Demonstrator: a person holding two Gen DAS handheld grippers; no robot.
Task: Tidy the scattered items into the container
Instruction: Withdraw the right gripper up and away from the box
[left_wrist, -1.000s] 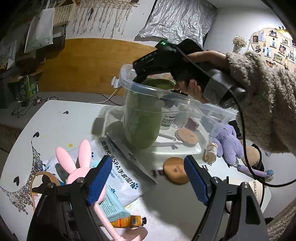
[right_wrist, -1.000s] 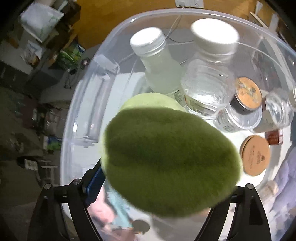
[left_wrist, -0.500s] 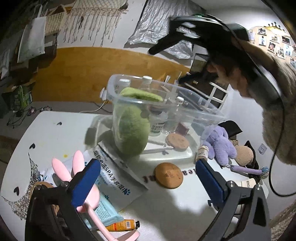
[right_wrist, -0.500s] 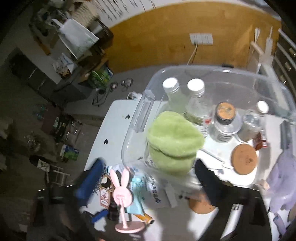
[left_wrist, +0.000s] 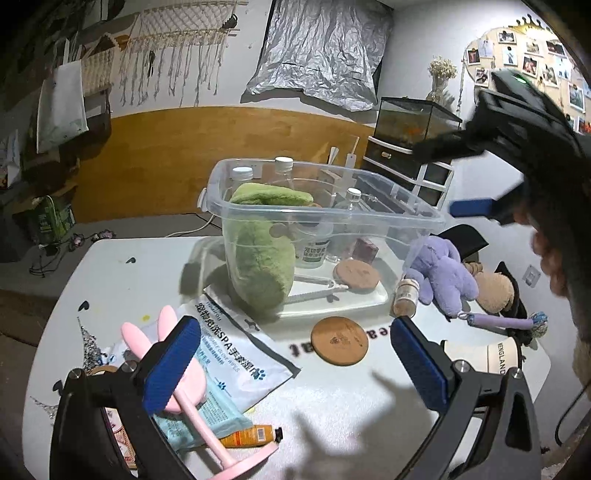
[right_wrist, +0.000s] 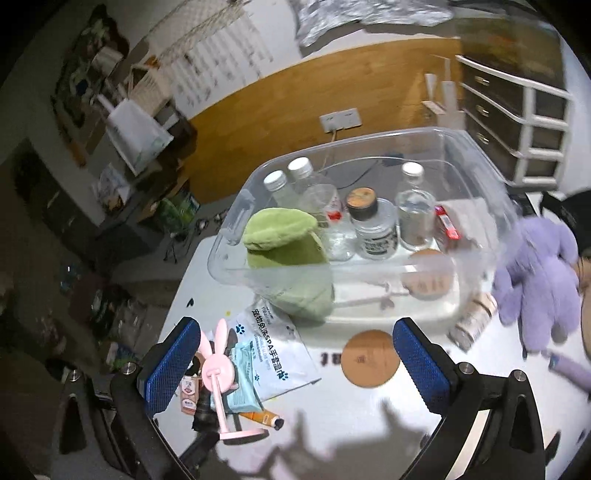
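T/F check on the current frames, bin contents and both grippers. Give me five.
1. The green plush is inside the clear bin. True.
2. The right gripper holds the plush. False: open, empty.
3. The purple plush toy is in the bin. False: it lies on the table beside it.
4. The left gripper is open. True.
5. A round cork coaster lies outside the bin. True.

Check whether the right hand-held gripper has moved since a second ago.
Yes. The right hand-held gripper has pulled up and back from the clear bin, leaving the green plush inside; it now hangs open over the table.
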